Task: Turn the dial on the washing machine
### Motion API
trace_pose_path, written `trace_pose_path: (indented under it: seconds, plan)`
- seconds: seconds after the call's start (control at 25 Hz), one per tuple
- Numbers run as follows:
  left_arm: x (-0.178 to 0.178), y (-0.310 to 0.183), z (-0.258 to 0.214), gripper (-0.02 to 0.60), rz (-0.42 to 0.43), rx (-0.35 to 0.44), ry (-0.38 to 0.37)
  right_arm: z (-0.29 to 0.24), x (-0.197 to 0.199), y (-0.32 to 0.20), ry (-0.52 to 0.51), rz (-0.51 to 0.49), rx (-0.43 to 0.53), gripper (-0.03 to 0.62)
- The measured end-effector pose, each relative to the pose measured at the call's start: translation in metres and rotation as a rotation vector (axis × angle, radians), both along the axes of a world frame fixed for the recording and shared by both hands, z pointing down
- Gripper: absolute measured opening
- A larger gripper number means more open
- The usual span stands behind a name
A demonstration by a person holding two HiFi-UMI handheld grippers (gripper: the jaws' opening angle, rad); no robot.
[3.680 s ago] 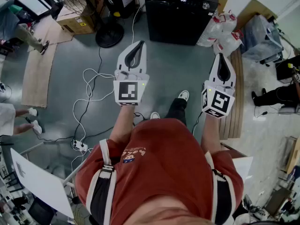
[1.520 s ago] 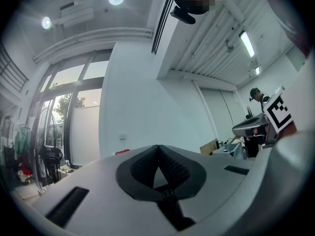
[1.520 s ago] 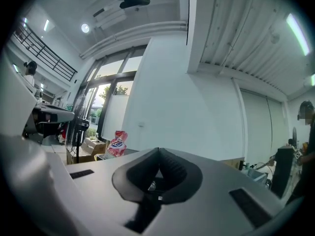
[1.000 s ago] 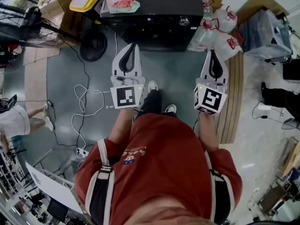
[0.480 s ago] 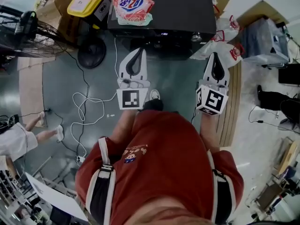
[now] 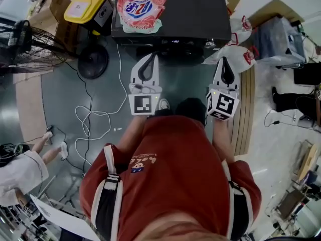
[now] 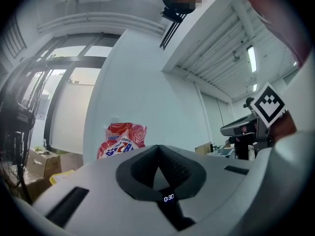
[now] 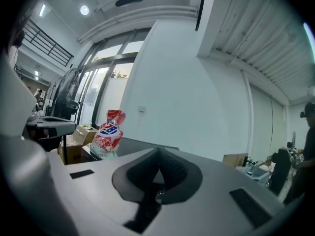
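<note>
Silver dial (image 6: 210, 44), right end of washing machine (image 6: 190, 9) front: small, rigid, likely slippery; we'd pinch its rim. Pressed together, empty: left tool (image 6: 152, 55), right tool (image 6: 224, 59).

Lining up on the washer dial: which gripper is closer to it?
The right gripper: it points almost at the dial near the washing machine's right front corner; the left gripper faces the lit display further left.

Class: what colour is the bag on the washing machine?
The bag is red with blue lettering; best in head view.
</note>
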State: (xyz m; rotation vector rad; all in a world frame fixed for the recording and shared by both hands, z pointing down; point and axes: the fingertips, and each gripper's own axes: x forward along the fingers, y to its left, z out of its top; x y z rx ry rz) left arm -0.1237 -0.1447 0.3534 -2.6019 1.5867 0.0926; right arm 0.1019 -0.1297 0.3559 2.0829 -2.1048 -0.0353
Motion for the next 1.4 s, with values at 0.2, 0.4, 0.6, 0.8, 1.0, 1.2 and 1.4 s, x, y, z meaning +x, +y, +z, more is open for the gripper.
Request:
trace_pose_path:
  seconds: [0.2,0.4,0.6,0.8,1.0,1.2,1.4]
  plan:
    - [0.006,-0.019,0.025,0.009,-0.006,-0.033,0.006,0.024,0.005,-0.019,0.008,-0.004,-0.023,0.008]
    - [0.021,-0.03,0.053,0.009,0.008,-0.053,-0.035,0.059,0.009,-0.04,0.006,-0.033,-0.051,0.008]
    - [0.032,-0.036,0.074,0.009,-0.008,-0.082,-0.028,0.099,0.016,-0.054,0.004,-0.055,-0.103,0.008]
    - [0.045,-0.04,0.099,0.009,-0.006,-0.109,-0.066,0.138,0.024,-0.061,0.009,-0.065,-0.165,0.008]
    - [0.056,-0.042,0.117,0.009,0.006,-0.141,-0.084,0.172,0.026,-0.067,0.011,-0.076,-0.214,0.008]
    - [0.067,-0.046,0.123,0.009,0.009,-0.155,-0.079,0.195,0.032,-0.071,0.009,-0.076,-0.259,0.008]
    - [0.075,-0.052,0.132,0.009,0.013,-0.154,-0.103,0.207,0.04,-0.079,0.015,-0.074,-0.284,0.081]
